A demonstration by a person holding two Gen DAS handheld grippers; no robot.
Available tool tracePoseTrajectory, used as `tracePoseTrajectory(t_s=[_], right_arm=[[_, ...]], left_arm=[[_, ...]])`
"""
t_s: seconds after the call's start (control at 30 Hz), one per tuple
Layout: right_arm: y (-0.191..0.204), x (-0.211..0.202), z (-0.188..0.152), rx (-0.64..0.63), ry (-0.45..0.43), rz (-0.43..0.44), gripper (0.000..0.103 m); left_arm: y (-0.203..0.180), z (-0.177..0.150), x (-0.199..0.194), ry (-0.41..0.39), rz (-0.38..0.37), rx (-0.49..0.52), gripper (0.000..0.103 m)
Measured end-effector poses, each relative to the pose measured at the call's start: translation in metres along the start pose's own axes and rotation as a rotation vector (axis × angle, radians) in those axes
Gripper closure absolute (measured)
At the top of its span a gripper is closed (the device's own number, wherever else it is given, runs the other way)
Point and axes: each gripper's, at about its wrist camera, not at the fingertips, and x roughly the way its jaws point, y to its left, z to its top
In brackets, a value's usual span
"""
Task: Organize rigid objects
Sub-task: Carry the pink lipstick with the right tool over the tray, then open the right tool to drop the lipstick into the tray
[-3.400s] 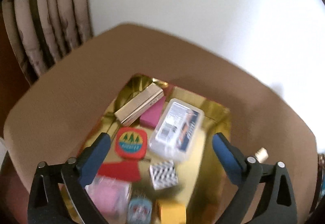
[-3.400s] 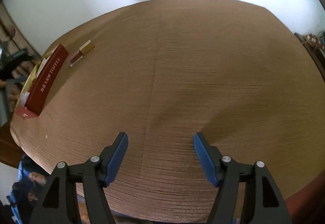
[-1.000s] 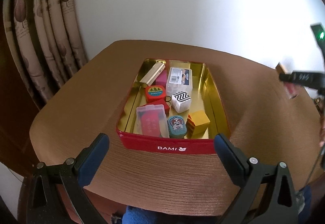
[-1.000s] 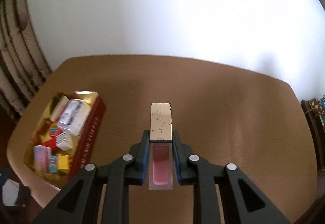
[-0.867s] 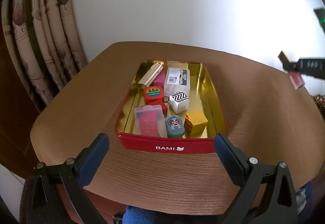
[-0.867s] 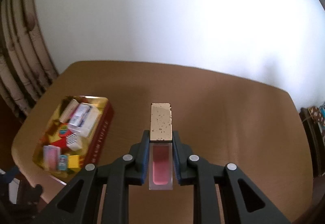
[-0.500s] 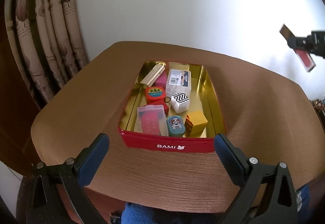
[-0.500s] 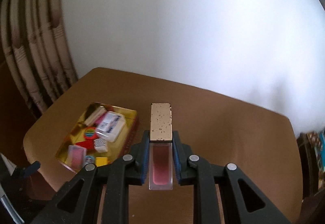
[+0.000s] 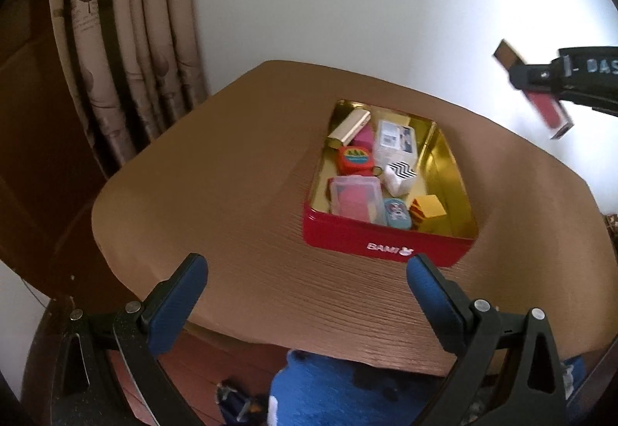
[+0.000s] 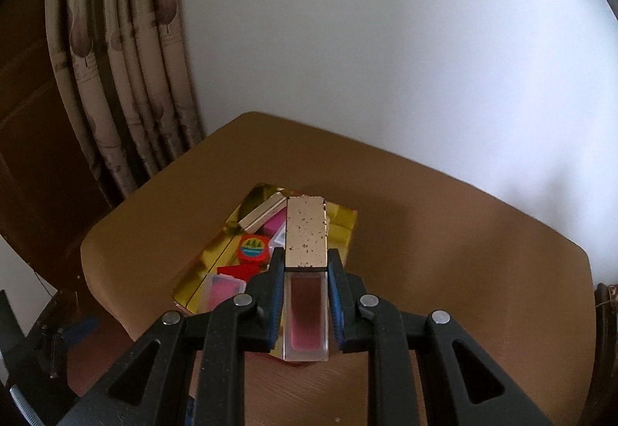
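Note:
My right gripper (image 10: 305, 273) is shut on a lip gloss tube (image 10: 306, 306) with a gold speckled cap and a dark pink body. It hangs in the air over the red tin (image 10: 343, 233) with a gold inside. In the left wrist view the same tube (image 9: 550, 111) hovers at the upper right, above and right of the tin (image 9: 386, 238), held by the right gripper (image 9: 521, 78). The tin holds several small items: a gold tube (image 9: 347, 126), a clear box (image 9: 398, 138), a red round case (image 9: 355, 159), a yellow block (image 9: 428, 207). My left gripper (image 9: 305, 281) stands open near the table's front edge.
The tin sits on a brown wooden table (image 9: 216, 194) against a white wall. Patterned curtains (image 9: 127, 39) hang at the left. A blue cloth (image 9: 328, 387) shows below the table's front edge.
The right gripper with the lip gloss has risen and swung toward the tin, which now lies under the tube. The left gripper has shifted left, so the tin sits further right in its view.

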Motion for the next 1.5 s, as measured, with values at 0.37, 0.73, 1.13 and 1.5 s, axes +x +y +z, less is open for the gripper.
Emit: tracePoseTrajectory(t_s=[0.37,0.73,1.13,1.5], right_arm=[[0.020,0.082,-0.024,0.001,0.122,-0.010,0.083],[0.006,0.133,-0.044,0.041,0.206,-0.044,0.083],[0.011,0.164,-0.048,-0.003,0.250,-0.094,0.083],[0.016,0.186,-0.057,-0.014,0.289,-0.092,0.083]], left_arm=[[0.009,0.003,0.020,0.052,-0.021,-0.012,0.001],[0.011,0.005,0.029,0.074,-0.046,-0.026,0.001],[0.009,0.005,0.036,0.100,-0.069,-0.033,0.001],[0.010,0.006,0.043,0.118,-0.082,-0.040,0.001]])
